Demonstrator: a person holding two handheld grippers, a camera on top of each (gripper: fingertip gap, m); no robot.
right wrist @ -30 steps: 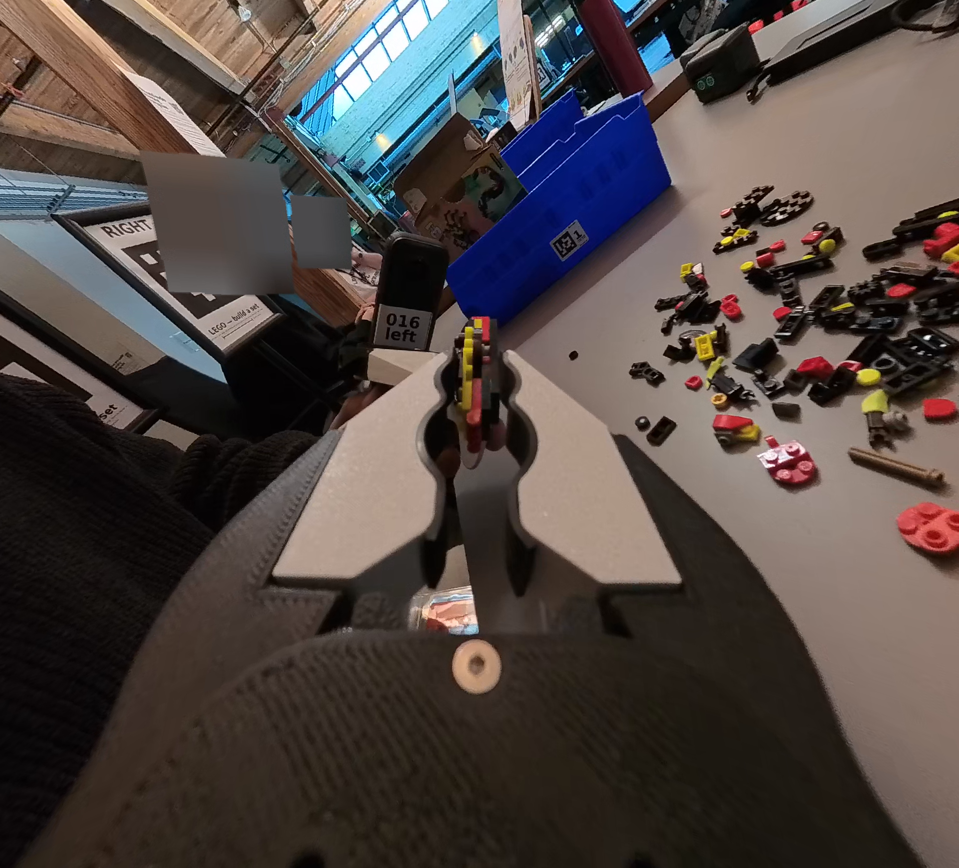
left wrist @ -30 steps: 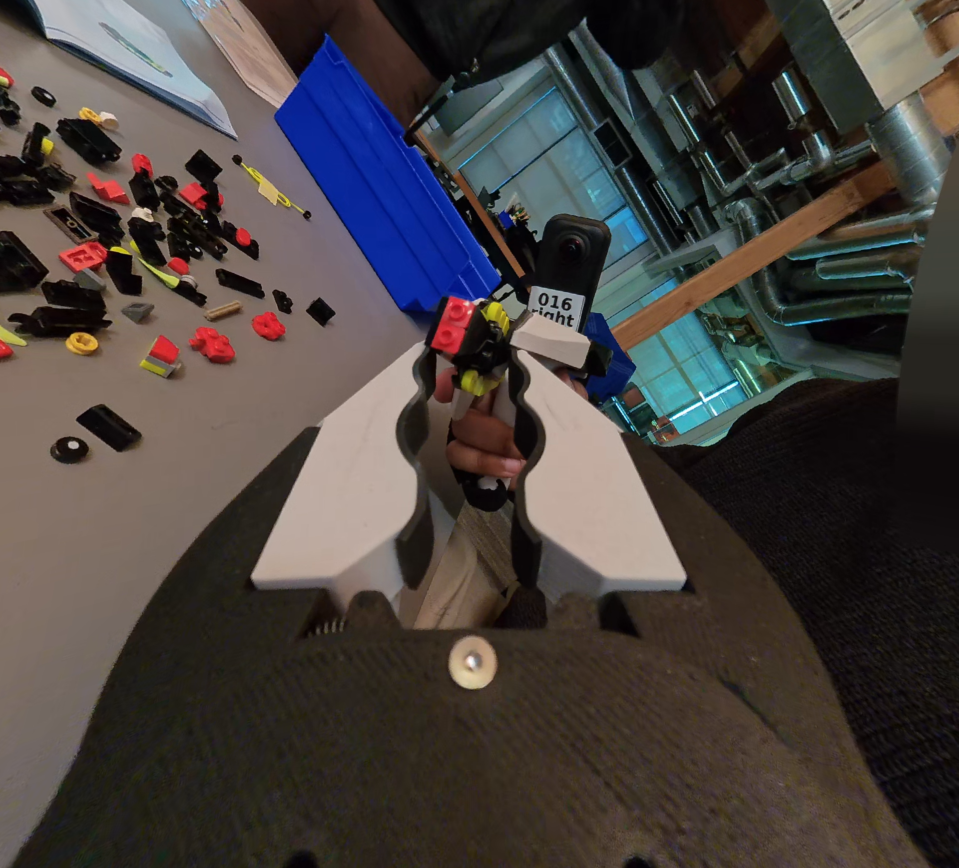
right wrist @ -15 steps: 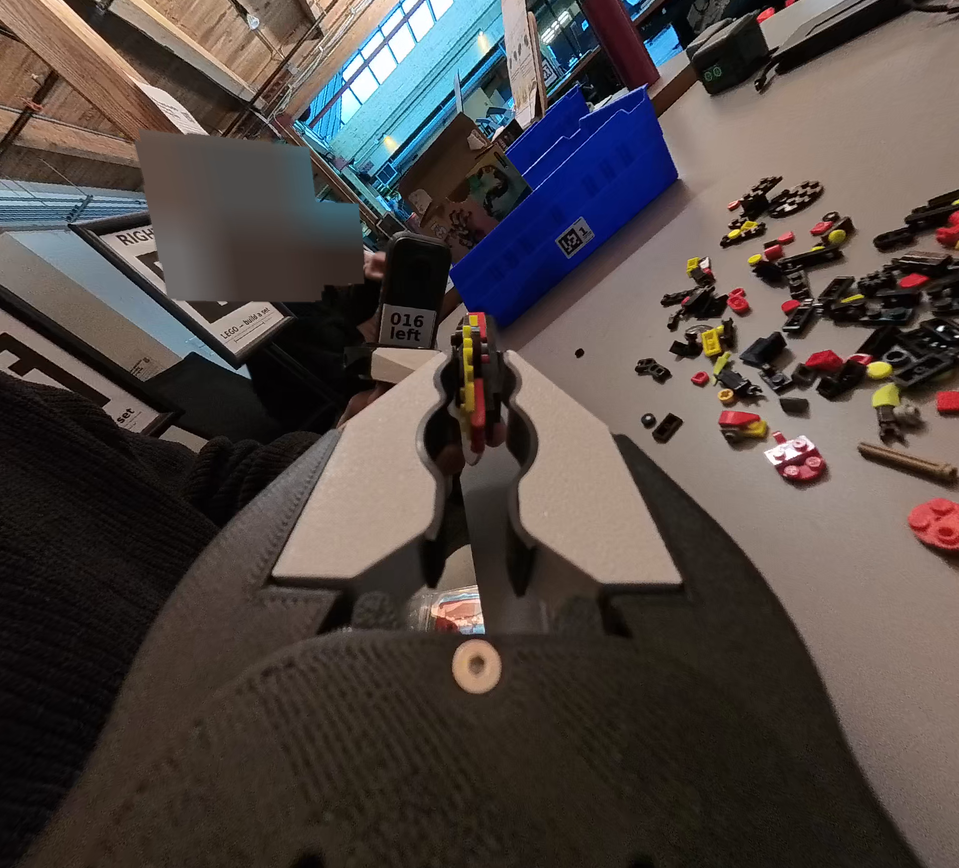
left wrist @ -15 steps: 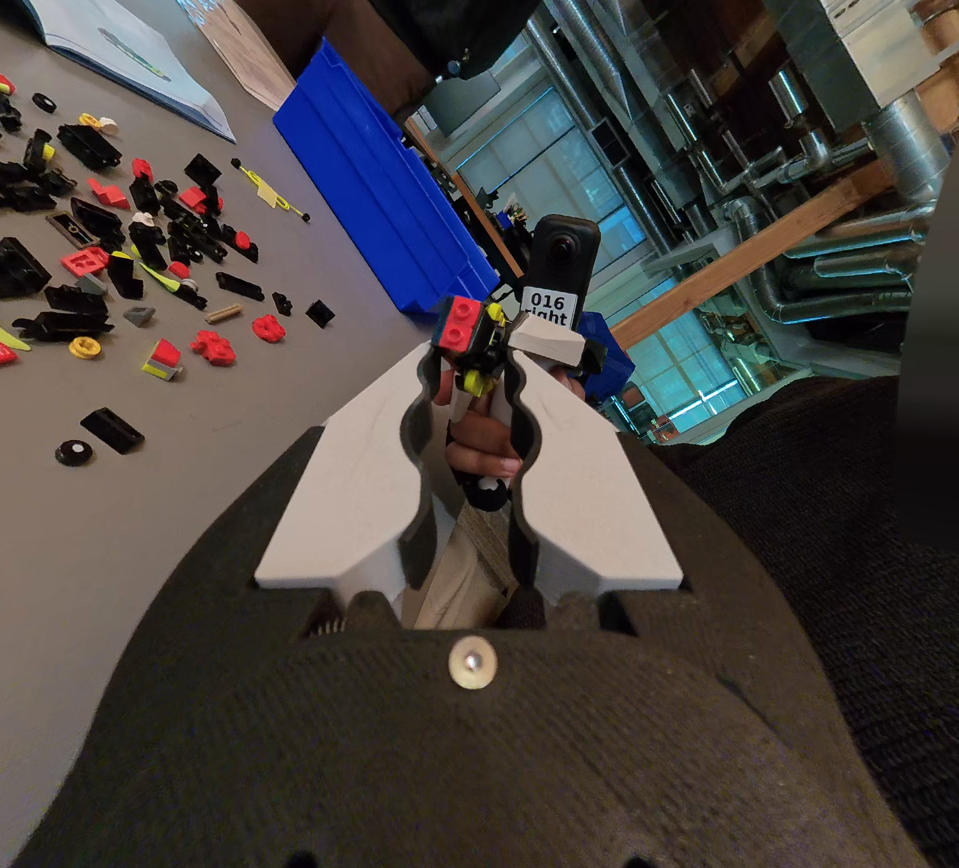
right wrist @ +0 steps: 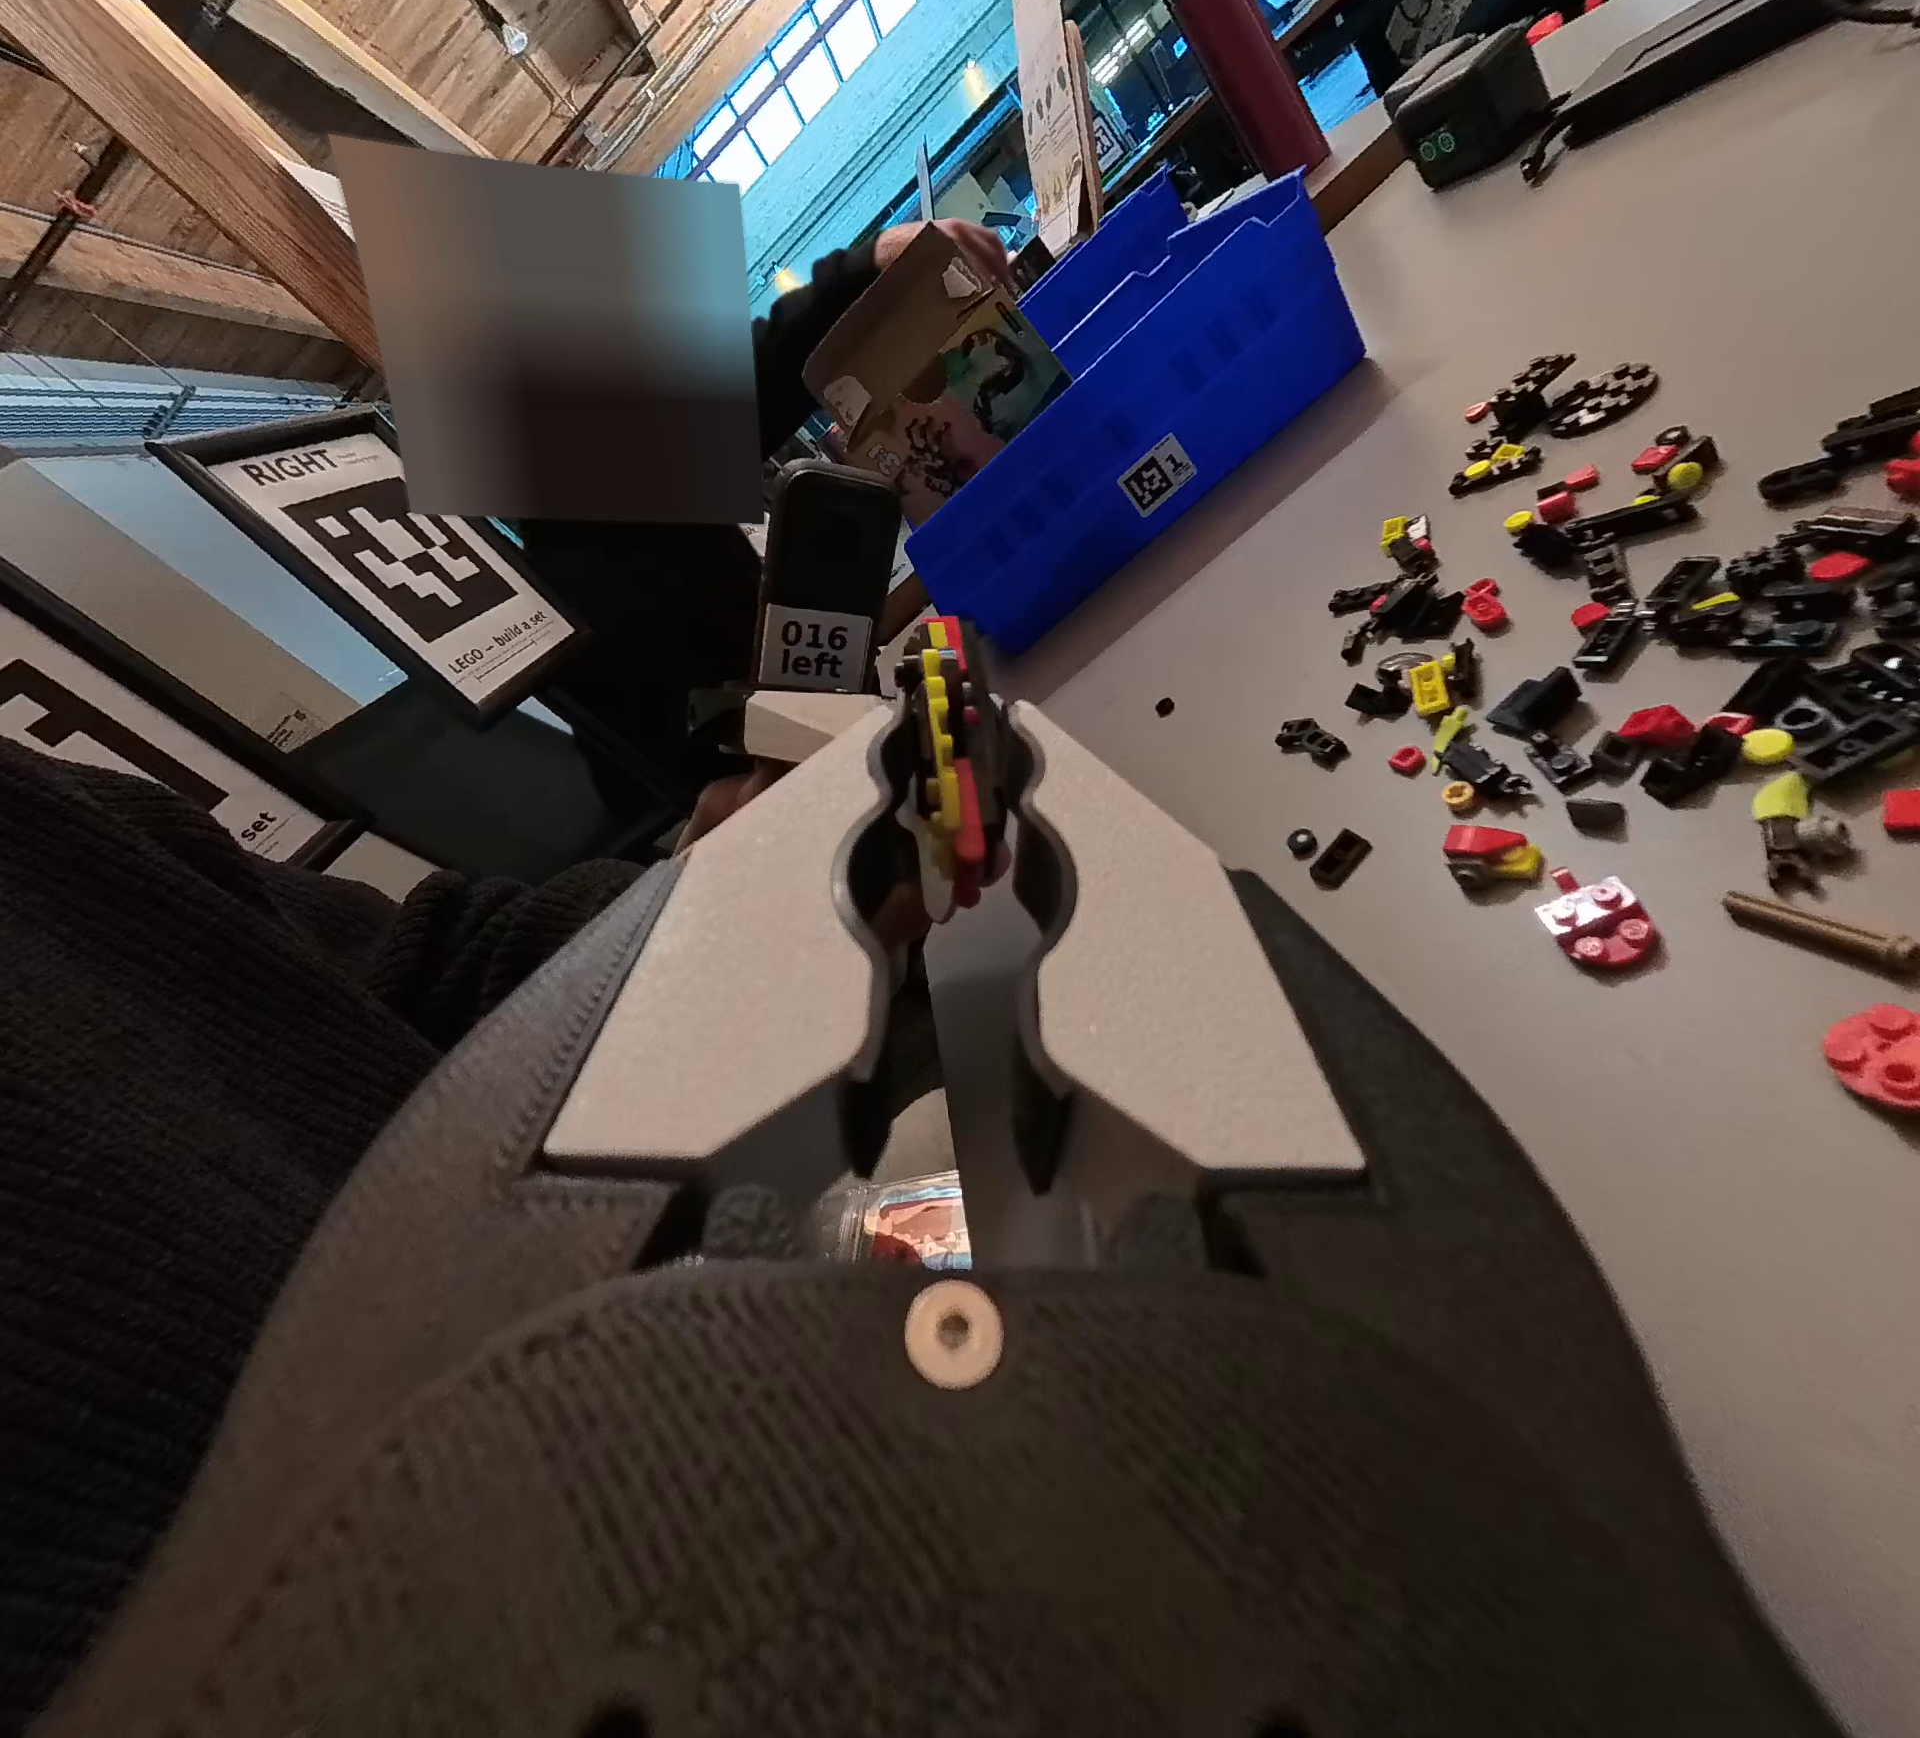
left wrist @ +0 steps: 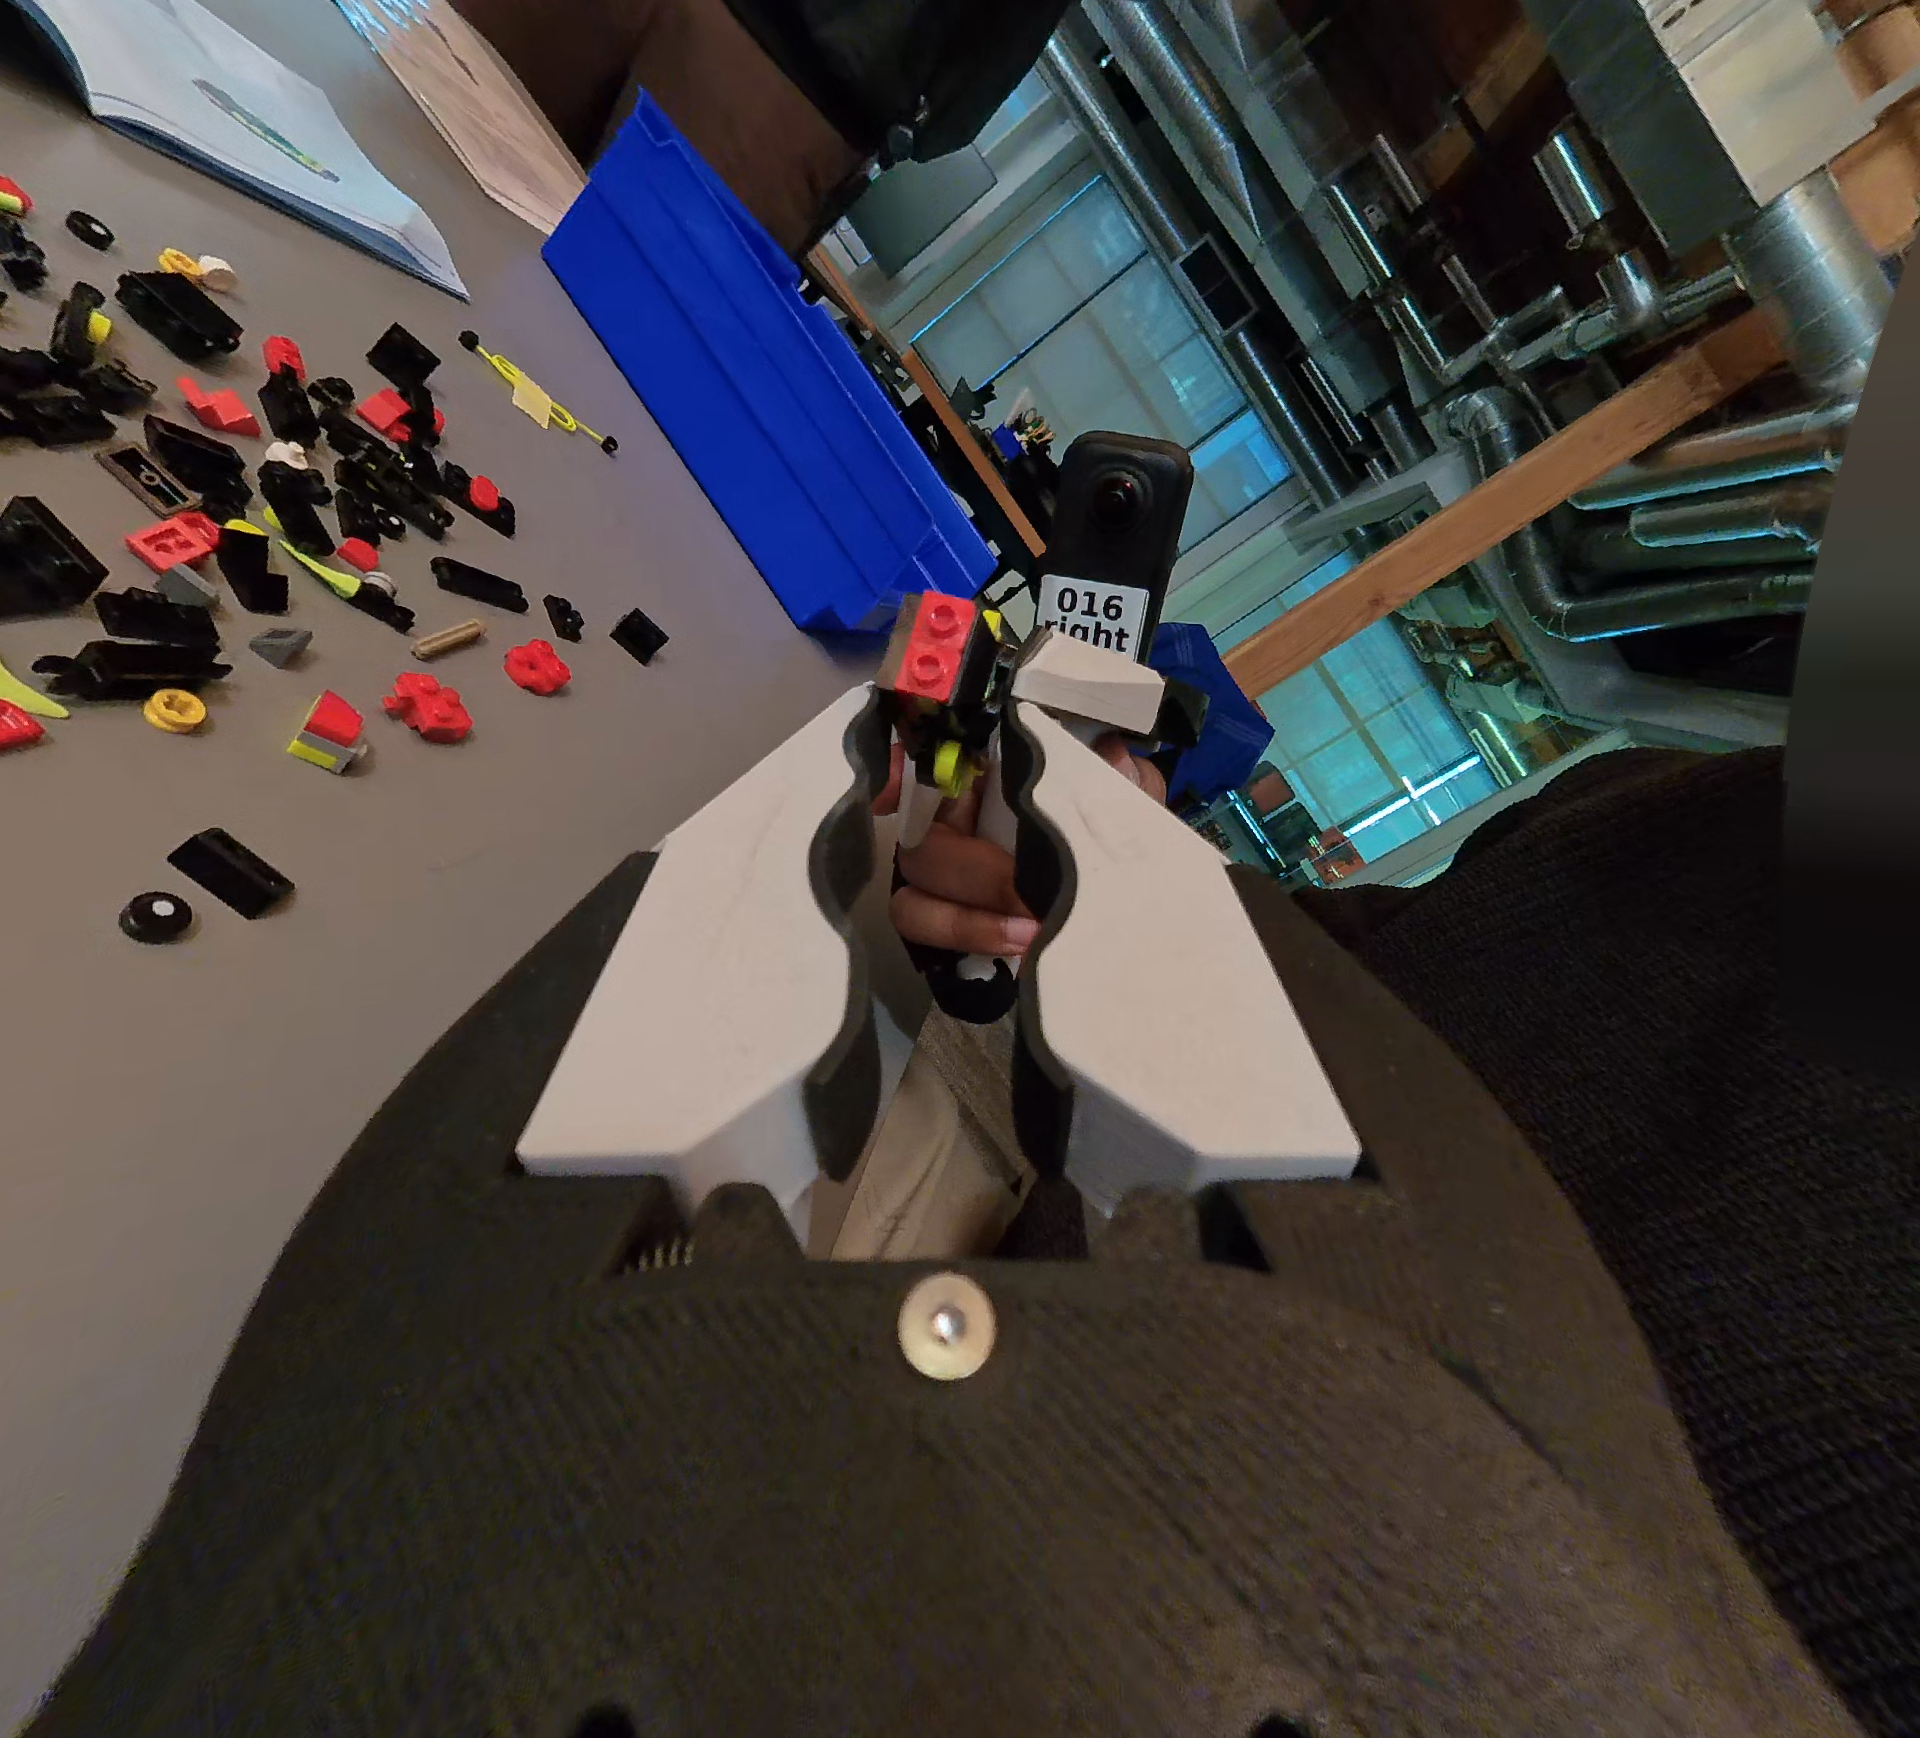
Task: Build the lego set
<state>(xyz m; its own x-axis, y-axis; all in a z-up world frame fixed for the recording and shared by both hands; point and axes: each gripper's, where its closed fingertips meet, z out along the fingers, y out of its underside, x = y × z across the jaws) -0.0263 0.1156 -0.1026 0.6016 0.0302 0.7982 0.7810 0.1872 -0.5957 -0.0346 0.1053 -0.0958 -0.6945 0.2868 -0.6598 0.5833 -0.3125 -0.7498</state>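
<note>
A small lego assembly (left wrist: 940, 665) of red, black and yellow pieces is held up in the air off the grey table (left wrist: 343, 940). My left gripper (left wrist: 940, 722) is shut on it, with a red two-stud brick showing on top. My right gripper (right wrist: 951, 732) is also shut on the same assembly (right wrist: 951, 758), seen there edge-on as stacked plates. Each gripper's pale finger shows in the other's view, the right one in the left wrist view (left wrist: 1091, 686) and the left one in the right wrist view (right wrist: 800, 722), meeting at the assembly.
Many loose black, red and yellow pieces (left wrist: 260, 504) lie spread on the table, also in the right wrist view (right wrist: 1662, 649). A blue bin (left wrist: 748, 400) stands behind them. An open instruction booklet (left wrist: 208, 88) lies at the far left. A person across the table holds a cardboard box (right wrist: 935, 379). Only a small space, under 4 cm, lies between the two pairs of fingers.
Both grippers stay shut on the assembly, which has tilted slightly. The person behind has raised the cardboard box into view.
</note>
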